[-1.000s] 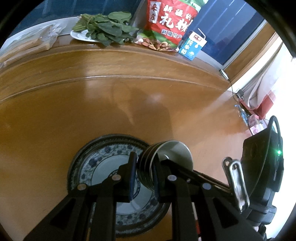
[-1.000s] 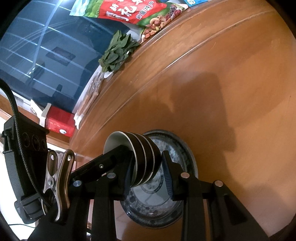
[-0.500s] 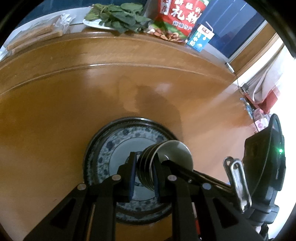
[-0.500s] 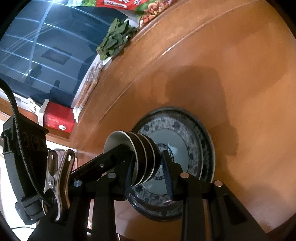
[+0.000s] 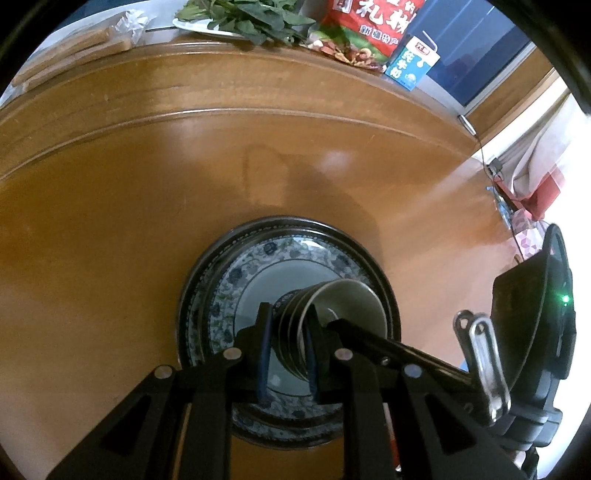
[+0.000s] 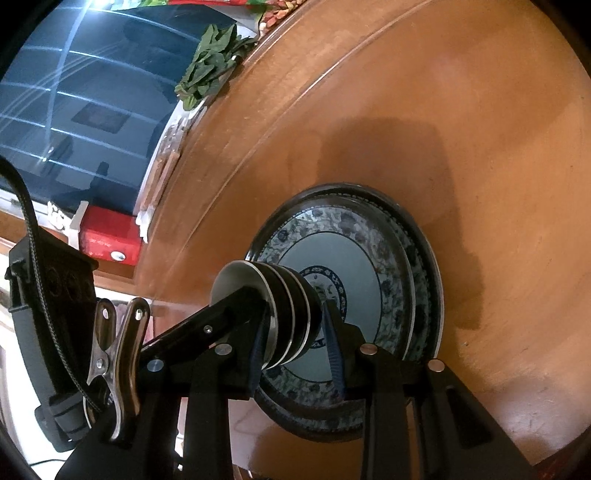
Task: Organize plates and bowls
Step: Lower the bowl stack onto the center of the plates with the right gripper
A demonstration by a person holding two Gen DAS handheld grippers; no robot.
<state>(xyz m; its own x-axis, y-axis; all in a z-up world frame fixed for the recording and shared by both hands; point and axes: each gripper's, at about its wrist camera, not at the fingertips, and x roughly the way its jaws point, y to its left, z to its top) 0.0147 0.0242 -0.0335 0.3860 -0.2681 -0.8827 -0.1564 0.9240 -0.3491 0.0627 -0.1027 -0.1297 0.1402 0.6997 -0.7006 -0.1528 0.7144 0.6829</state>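
Behind the patterned plates (image 5: pixel 236 280), a red snack bag (image 5: pixel 373 18) shows "礼" and a blue carton (image 5: pixel 412 61) reads "纯牛奶" at the desk (image 5: pixel 110 206) rim; wide bare wood lies between. Left tongs (image 5: pixel 286 354) and right tongs (image 6: pixel 295 332) both clench the stacked bowls (image 5: pixel 295 332) above those plates.

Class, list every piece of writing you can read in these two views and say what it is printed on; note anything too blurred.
"礼" in large white characters: red snack bag.
"纯牛奶": blue milk carton.
Smaller print on the bag and carton: too small to read.
Label on the red box: too blurred to read.
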